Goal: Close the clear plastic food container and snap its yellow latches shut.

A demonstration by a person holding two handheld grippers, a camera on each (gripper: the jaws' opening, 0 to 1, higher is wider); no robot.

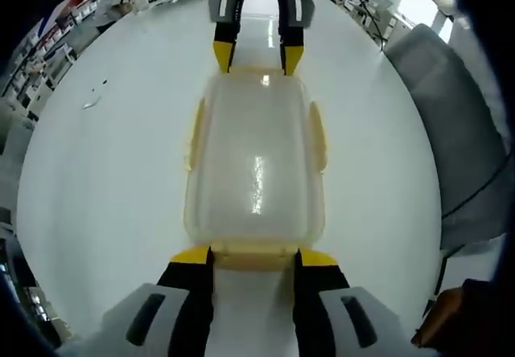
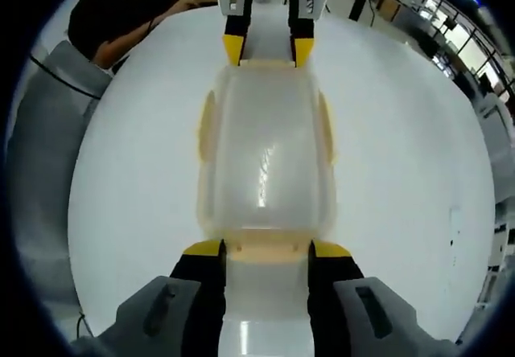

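One clear plastic food container (image 1: 256,172) is seen on the white table (image 1: 113,180), lid on; contents cannot be made out through the cloudy plastic. Four yellow latches are counted: one on each long side (image 1: 195,134) (image 1: 319,136), lying flat against the walls, and one at each short end. In the left gripper view, the left gripper (image 1: 253,254) is set at the near end, jaws held narrow with the near-end latch (image 1: 251,251) between the yellow tips; whether it is squeezed cannot be told. The right gripper (image 1: 257,55) is seen at the far end, jaws equally narrow. The right gripper view mirrors this: right gripper (image 2: 265,248) near, left gripper (image 2: 268,50) far, container (image 2: 265,156) between. A grey chair (image 1: 463,148) is seen beside the table, and a person in a black shirt (image 2: 121,11) beyond it.
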